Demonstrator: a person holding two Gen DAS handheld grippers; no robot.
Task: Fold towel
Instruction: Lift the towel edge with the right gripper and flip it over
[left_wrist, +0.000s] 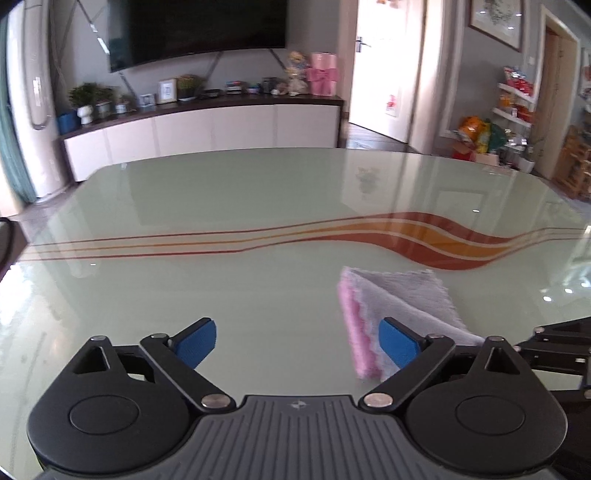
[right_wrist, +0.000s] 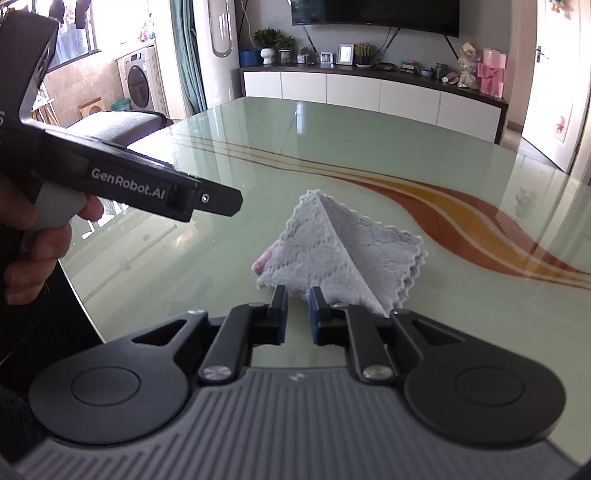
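A: Nearest the lens in the right wrist view, the right gripper (right_wrist: 297, 314) has its blue pads only a narrow gap apart. Is it holding the towel (right_wrist: 340, 254)?

B: The towel's near corner sits right at the fingertips, but I cannot tell whether the pads press on it. A ridge of cloth is raised, running from that corner toward the far edge of the table (right_wrist: 369, 147).

A: And the left gripper (left_wrist: 297, 345)?

B: Jaws spread wide, nothing between them. Its right pad overlaps the towel (left_wrist: 399, 306) in that view, hovering near its pink edge.

A: How does the towel lie?

B: Folded, grey side up, pink showing along the left side, long axis running from the near edge toward the orange stripes (left_wrist: 424, 236). It lies near the front edge of the tabletop.

A: Any containers?

B: None on the tabletop. The glass is bare to the left and beyond the stripes. A hand (right_wrist: 33, 236) grips the left gripper's handle.
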